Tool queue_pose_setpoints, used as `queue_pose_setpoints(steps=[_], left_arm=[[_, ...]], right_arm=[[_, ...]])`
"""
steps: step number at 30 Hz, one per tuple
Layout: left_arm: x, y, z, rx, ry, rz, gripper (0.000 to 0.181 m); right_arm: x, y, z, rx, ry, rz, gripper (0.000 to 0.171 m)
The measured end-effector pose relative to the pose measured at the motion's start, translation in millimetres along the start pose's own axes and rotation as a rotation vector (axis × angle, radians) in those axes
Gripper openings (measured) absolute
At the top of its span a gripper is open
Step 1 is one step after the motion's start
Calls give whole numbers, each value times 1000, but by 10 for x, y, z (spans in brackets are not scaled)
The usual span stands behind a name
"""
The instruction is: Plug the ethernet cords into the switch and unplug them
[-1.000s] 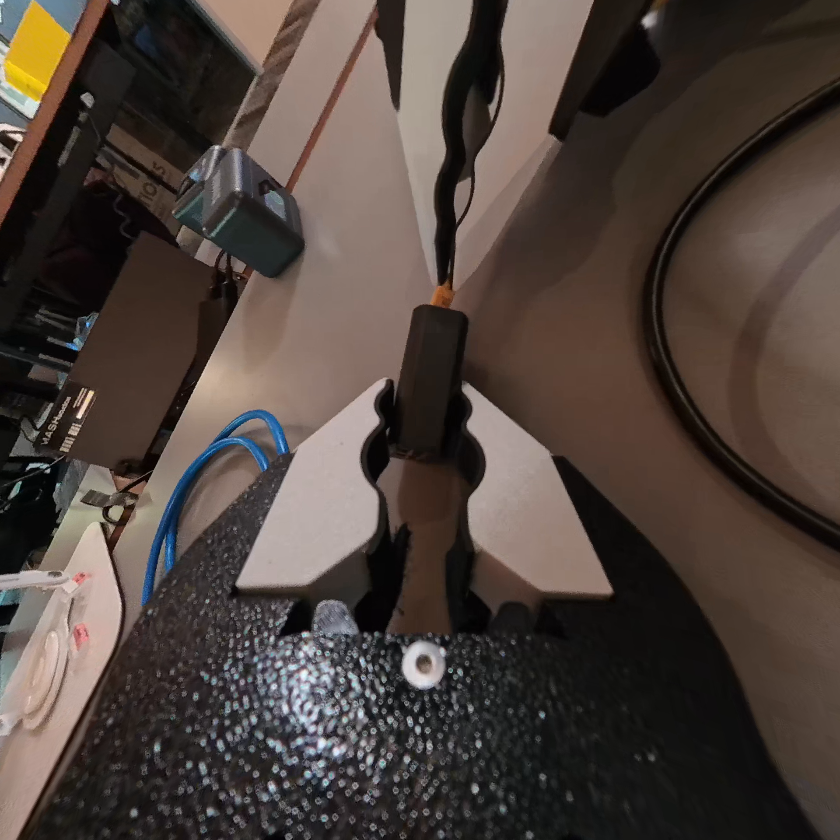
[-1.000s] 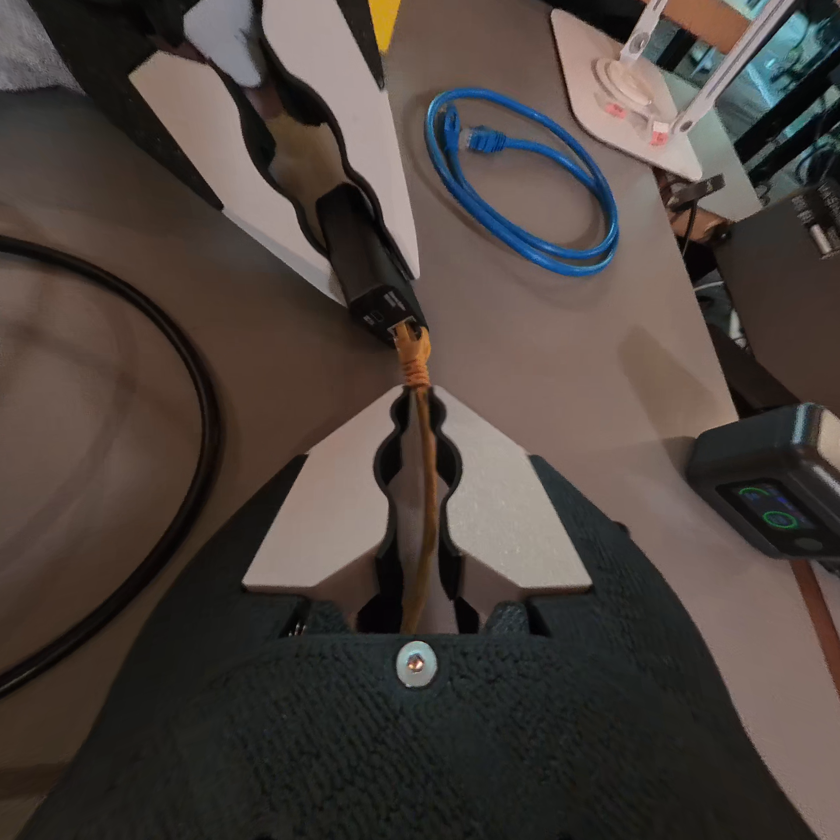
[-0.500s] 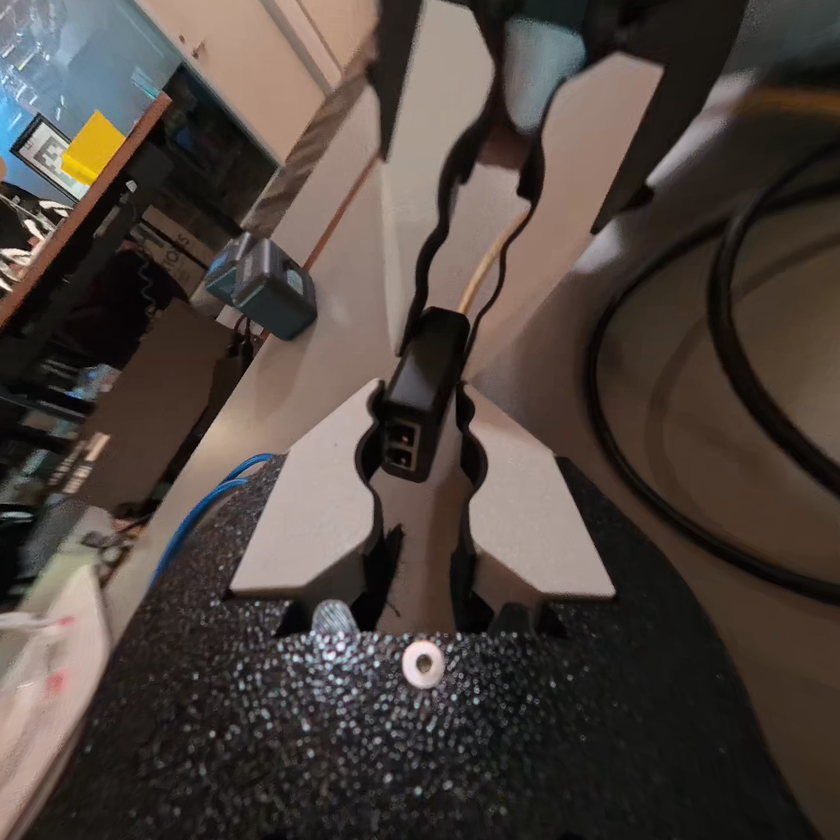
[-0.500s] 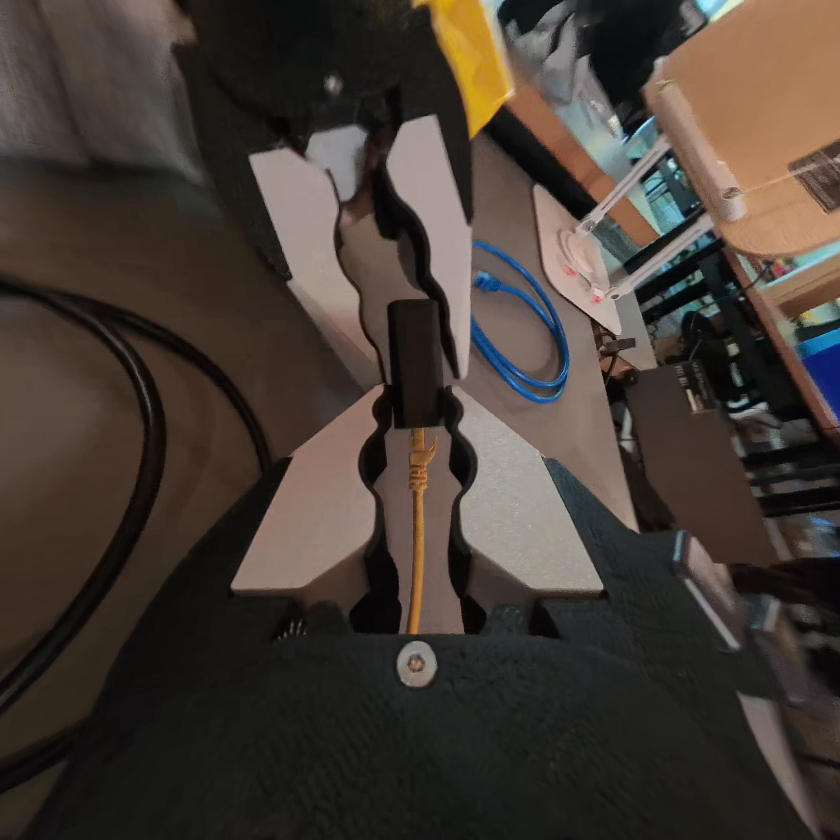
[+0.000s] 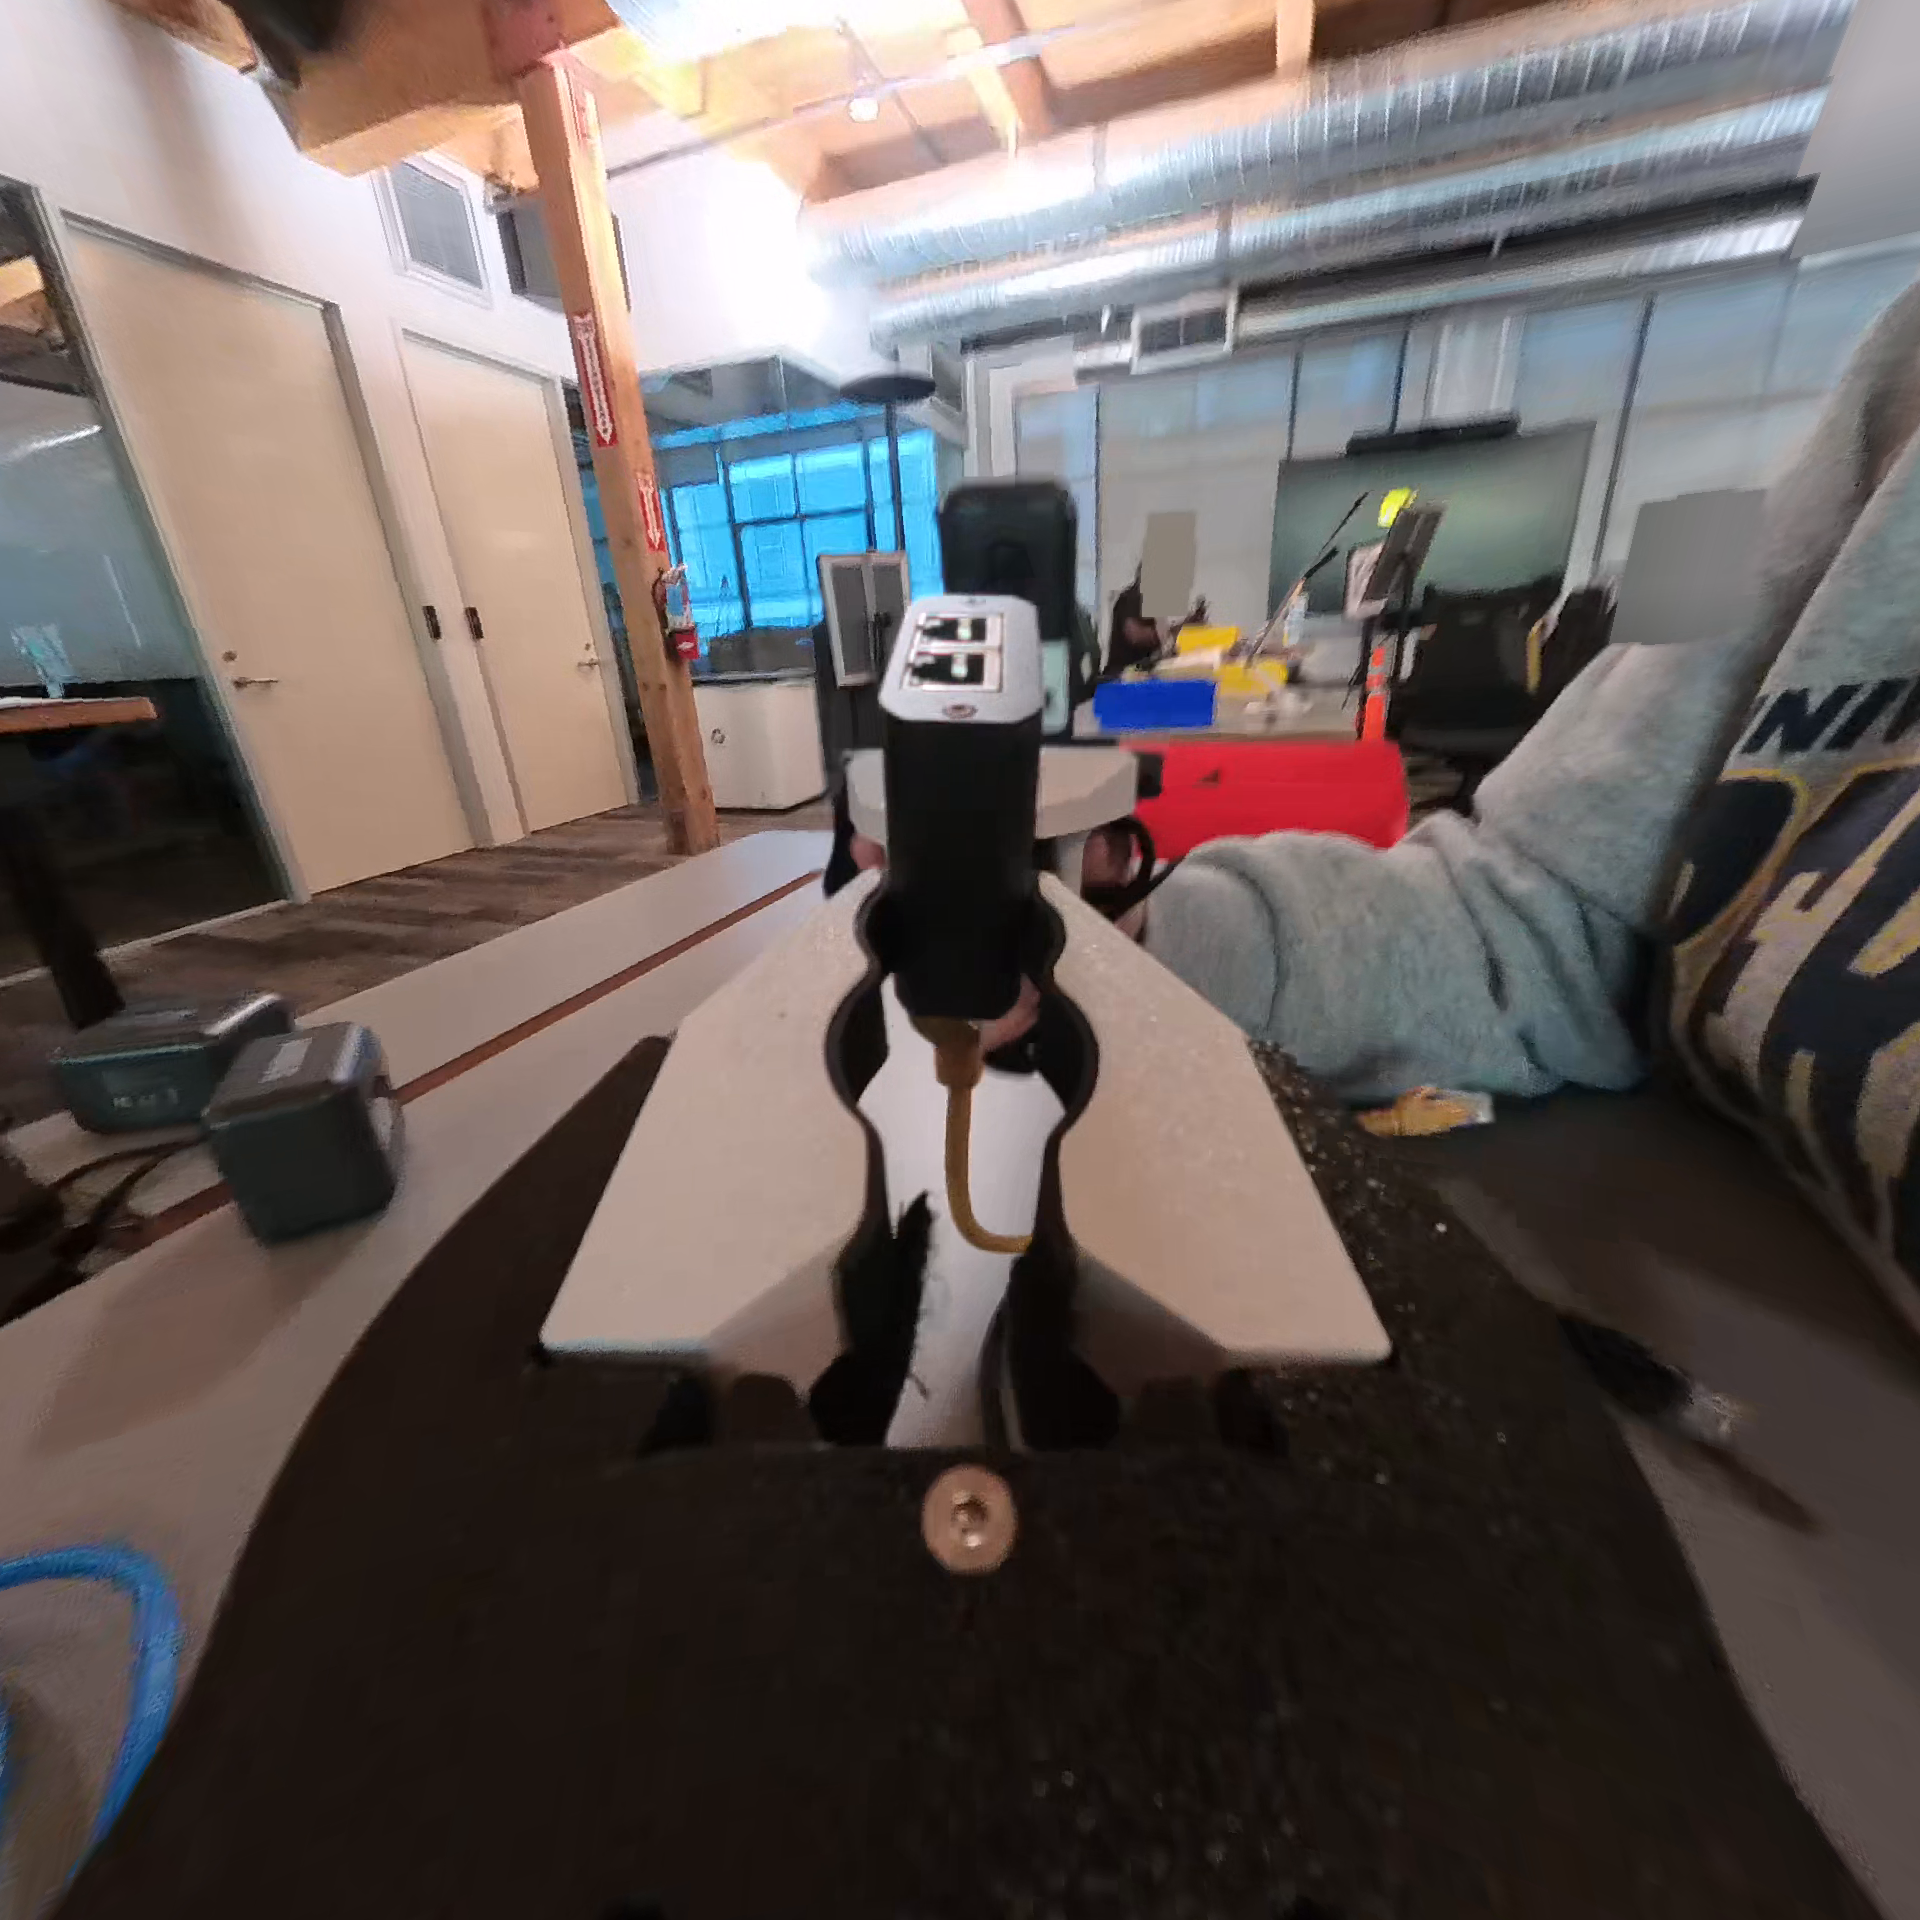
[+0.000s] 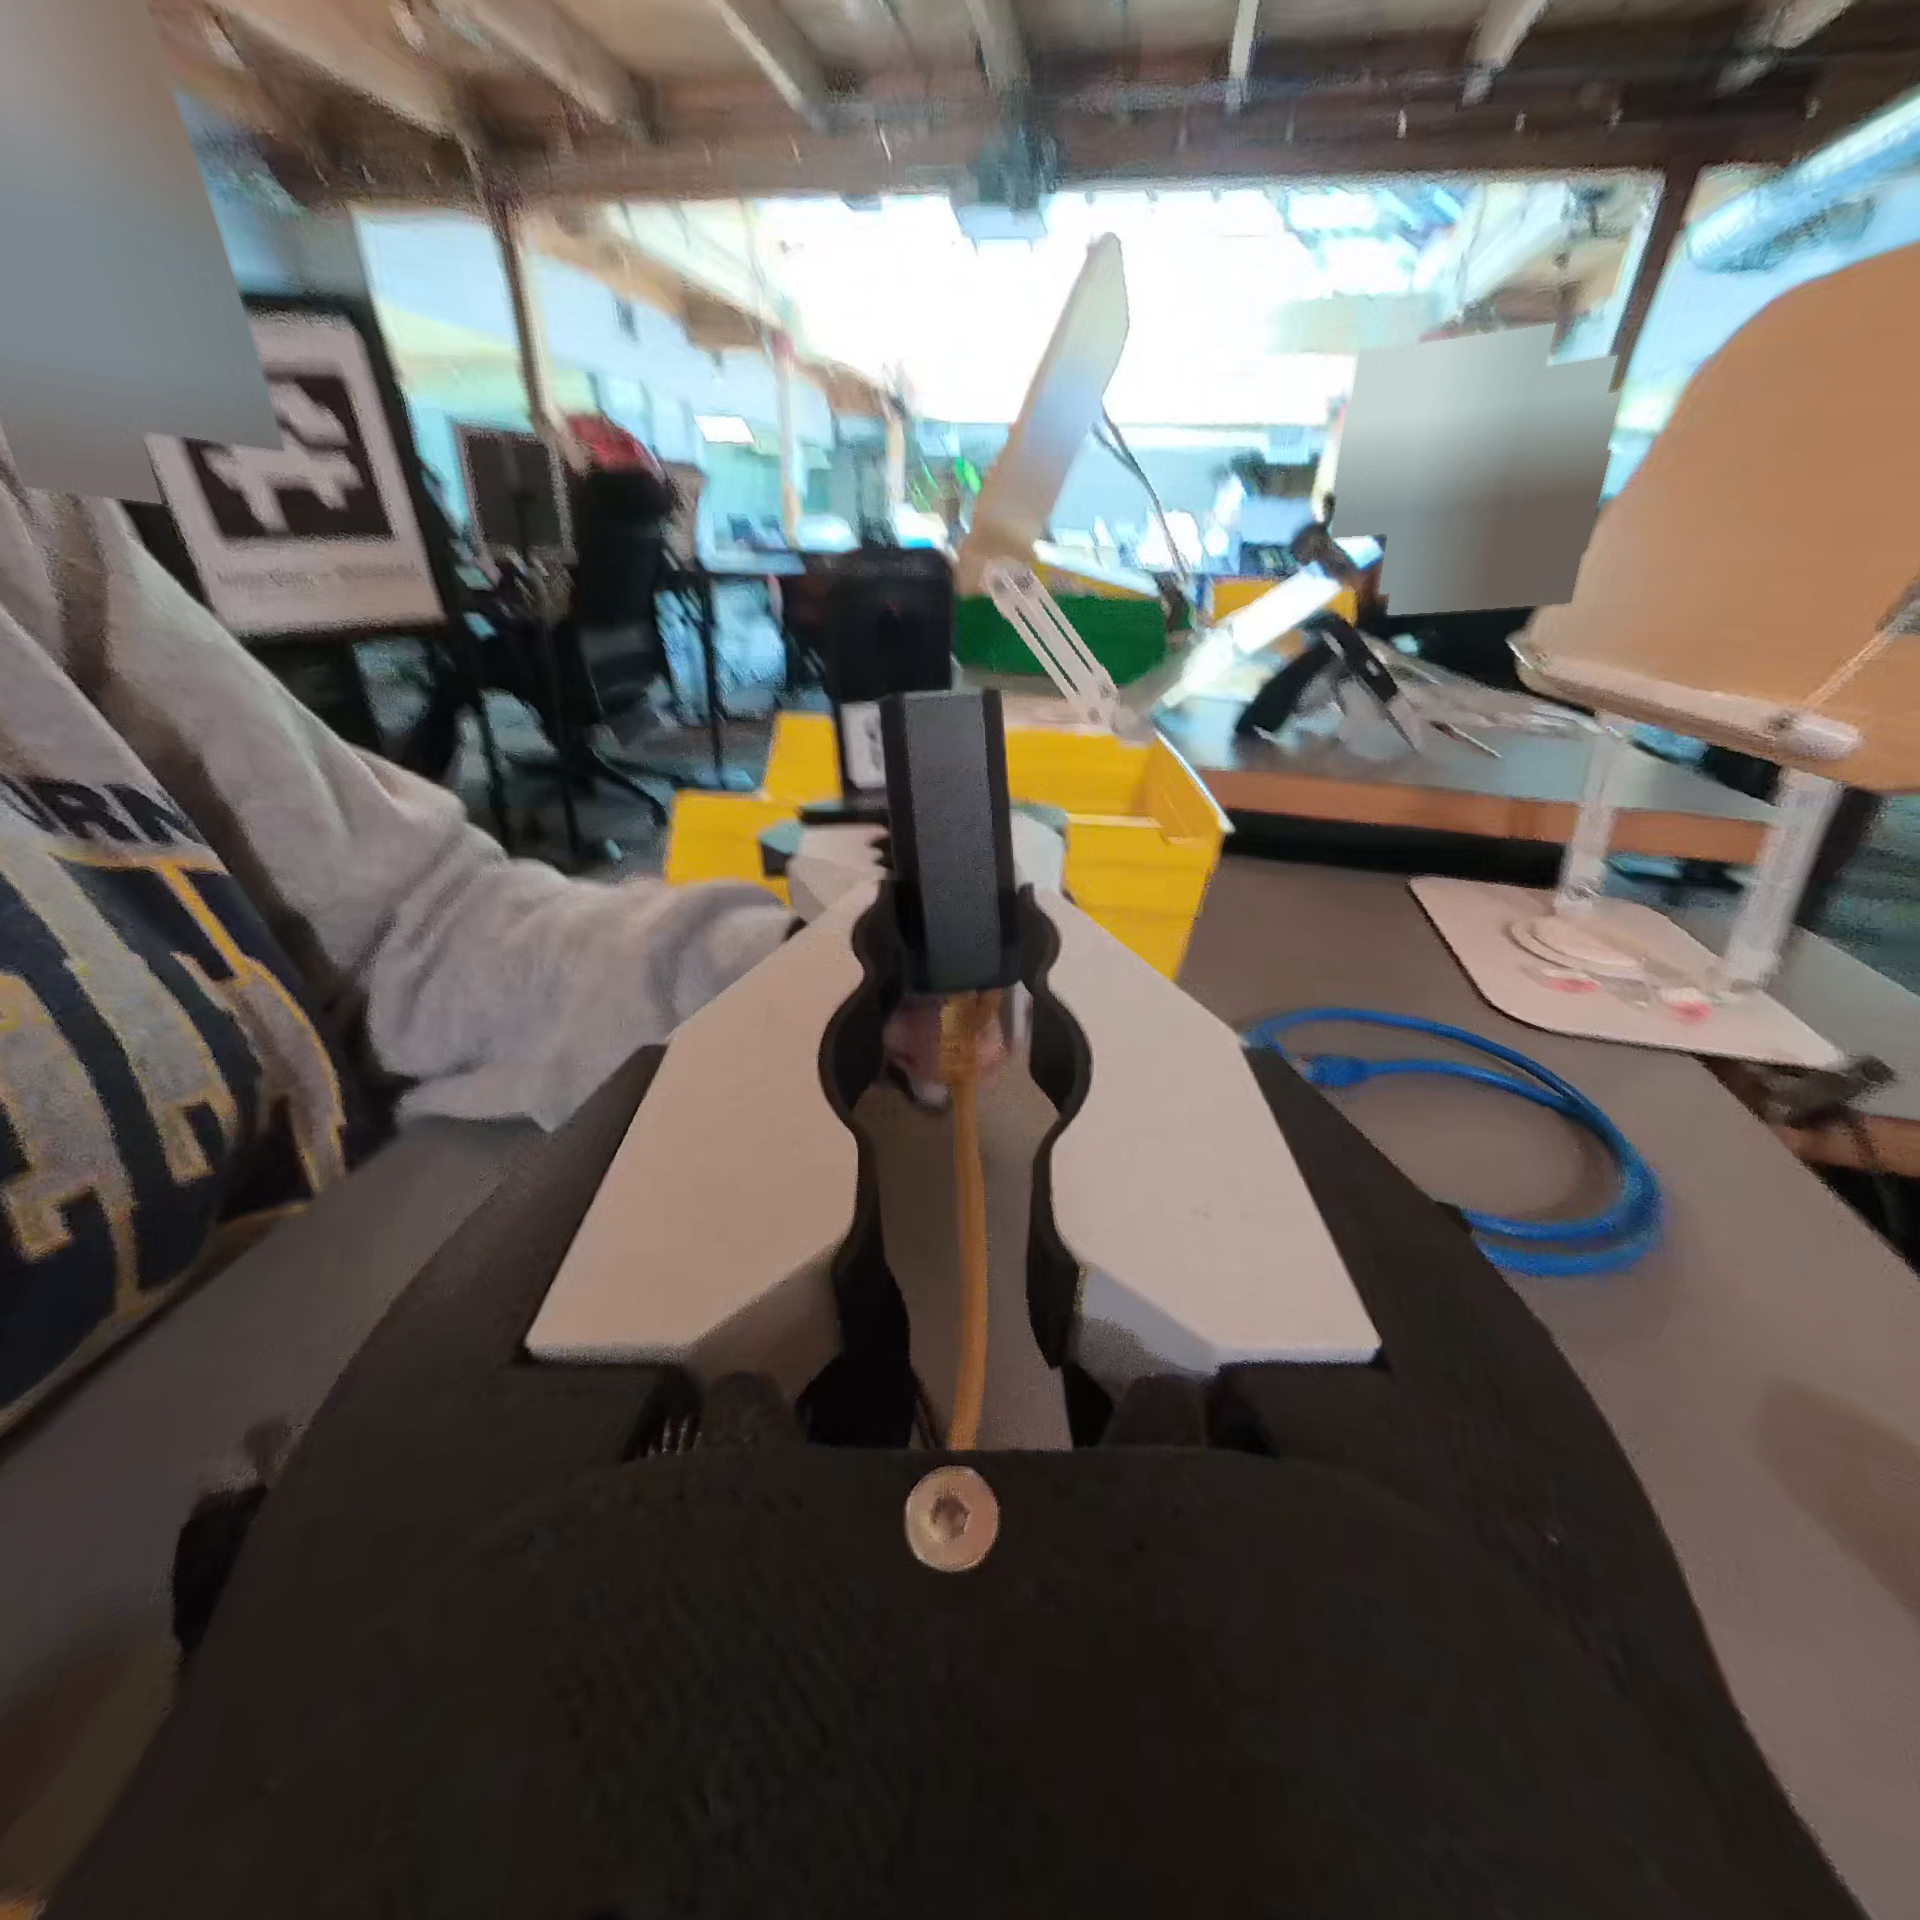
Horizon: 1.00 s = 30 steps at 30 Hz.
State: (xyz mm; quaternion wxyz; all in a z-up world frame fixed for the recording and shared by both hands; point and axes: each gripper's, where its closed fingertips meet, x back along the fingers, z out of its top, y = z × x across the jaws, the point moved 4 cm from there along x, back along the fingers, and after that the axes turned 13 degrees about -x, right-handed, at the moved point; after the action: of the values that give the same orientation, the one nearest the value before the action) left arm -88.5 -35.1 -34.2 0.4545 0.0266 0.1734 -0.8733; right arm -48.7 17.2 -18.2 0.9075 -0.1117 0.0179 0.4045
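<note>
The black switch (image 5: 961, 831) stands upright in the air, its two free ports on top. My left gripper (image 5: 961, 914) is shut on its lower end. An orange ethernet cord (image 5: 961, 1143) is plugged into its underside and hangs down between the fingers. In the right wrist view the same switch (image 6: 951, 831) sits between the tips of my right gripper (image 6: 954, 925), which closes on its lower end. The orange cord (image 6: 968, 1195) runs loose down the gap. Each gripper shows just behind the switch in the other's view. A coiled blue ethernet cord (image 6: 1507, 1122) lies unplugged on the table.
Two dark grey-green boxes (image 5: 301, 1132) sit at the grey table's (image 5: 156, 1351) left edge. A yellow bin (image 6: 1122, 831) stands behind the switch, and a white stand base (image 6: 1621, 966) is at the far right. A person's grey sleeve (image 5: 1403, 935) reaches in beside the grippers. The grippers are tip to tip, or close to it.
Both grippers have lifted off the table and tilted up, turning the switch upright. The right gripper has let go of the orange cord and now sits around the switch's lower end.
</note>
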Motion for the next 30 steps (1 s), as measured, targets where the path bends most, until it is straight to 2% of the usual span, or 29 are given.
queue_pose_setpoints(steps=[3, 5, 6, 8, 10, 13, 14, 15, 17, 19, 30], left_arm=[[30, -85, -74, -186, -227, 111, 22], [48, -86, -94, -348, -369, 150, 22], [44, -66, -88, -413, -416, 157, 22], [21, -12, -58, -505, -463, 158, 22], [8, 52, -30, -553, -454, 139, 22], [9, 91, 38, -557, -358, 152, 27], [-8, 105, 89, -516, -299, 155, 56], [-29, 111, 113, -462, -270, 149, 73], [-68, 200, 142, -409, -213, 77, 66], [-73, 220, 151, -406, -179, 74, 42], [117, 85, 264, -336, -164, 82, 35]], right_arm=[[57, 36, 100, 162, -173, -173, 55], [39, -22, 130, 313, -362, -239, 60], [16, -39, 111, 397, -472, -268, 60], [-41, -72, 56, 545, -655, -293, 43], [-88, -120, 39, 674, -736, -282, 26], [-112, -198, 72, 696, -745, -225, 23], [-115, -221, 85, 679, -733, -199, 23], [-121, -238, 92, 656, -721, -171, 23], [-145, -272, 91, 596, -690, -112, 23], [-178, -303, 86, 555, -664, -70, 22], [-360, -245, 197, 526, -609, 38, 22]])
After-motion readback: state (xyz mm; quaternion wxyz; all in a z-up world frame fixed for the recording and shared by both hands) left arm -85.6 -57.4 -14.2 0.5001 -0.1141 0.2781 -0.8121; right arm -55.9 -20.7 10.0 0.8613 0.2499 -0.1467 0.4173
